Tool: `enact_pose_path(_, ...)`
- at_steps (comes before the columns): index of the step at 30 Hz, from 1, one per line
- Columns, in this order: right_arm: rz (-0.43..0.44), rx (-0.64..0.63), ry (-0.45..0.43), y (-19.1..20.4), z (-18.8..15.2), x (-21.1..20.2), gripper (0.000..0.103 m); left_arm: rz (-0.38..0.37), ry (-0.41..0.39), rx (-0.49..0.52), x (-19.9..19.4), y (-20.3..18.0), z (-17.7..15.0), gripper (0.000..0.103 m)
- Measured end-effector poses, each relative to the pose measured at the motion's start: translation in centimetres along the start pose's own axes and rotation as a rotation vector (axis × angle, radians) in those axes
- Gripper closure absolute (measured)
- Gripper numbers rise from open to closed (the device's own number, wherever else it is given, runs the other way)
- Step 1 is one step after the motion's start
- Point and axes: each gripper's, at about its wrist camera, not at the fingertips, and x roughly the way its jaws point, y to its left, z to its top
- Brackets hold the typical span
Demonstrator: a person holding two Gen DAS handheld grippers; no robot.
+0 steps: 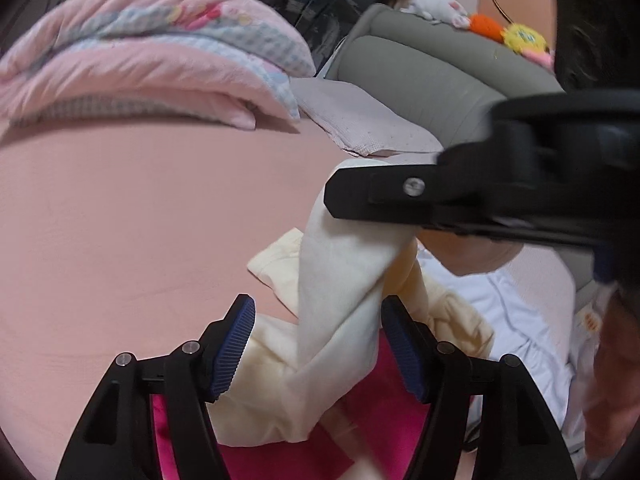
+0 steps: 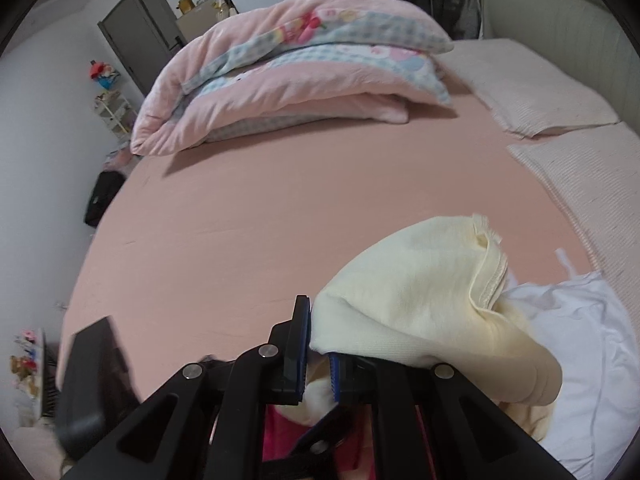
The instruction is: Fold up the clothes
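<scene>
Cream garment point(image 2: 432, 304) hangs pinched in the right gripper point(image 2: 318, 354), draping between the spread, non-gripping pads of the left gripper point(image 1: 316, 344). Ahead of both claws, pink bedsheet point(image 2: 280, 216) lies open up to a folded quilt point(image 2: 296, 80).

The lower end of the cream garment point(image 1: 340, 320) is cut off by the bottom edge of the left wrist view, and its upper end is hidden behind the right gripper point(image 1: 332, 200), whose fingertips are not shown apart. The magenta cloth point(image 1: 372, 412) is largely covered. In the right wrist view, the pinched fold is concealed between the pads, and the white garment point(image 2: 580, 340) is cropped at the rim.
</scene>
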Motion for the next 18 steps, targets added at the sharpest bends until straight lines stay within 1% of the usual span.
enact_pose_path(3,0.01,-0.019,0.012,0.6,-0.4,0.0,0.096,-0.034,-0.029,-0.054,-0.1,0.5,0.0,0.04)
enact_pose_path(4,0.016,-0.023,0.016,0.8,-0.5,0.0,0.096,-0.049,-0.038,-0.074,-0.2,0.6,0.1,0.042)
enact_pose_path(5,0.032,-0.023,0.024,0.9,-0.6,0.0,0.096,-0.046,-0.041,-0.078,-0.2,0.7,0.1,0.051)
enact_pose_path(8,0.081,-0.02,0.043,1.1,-0.9,0.0,0.096,-0.038,-0.049,-0.089,-0.3,0.9,0.2,0.068)
enact_pose_path(10,0.097,-0.03,0.048,1.3,-1.0,0.0,0.096,-0.033,-0.055,-0.096,-0.3,1.0,0.3,0.078)
enact_pose_path(16,0.115,-0.053,0.063,1.7,-1.3,0.2,0.096,-0.04,-0.066,-0.137,-0.3,1.8,-0.1,0.085)
enact_pose_path(18,0.12,-0.058,0.068,1.7,-1.3,0.1,0.093,-0.027,-0.061,-0.136,-0.1,2.1,0.0,0.087)
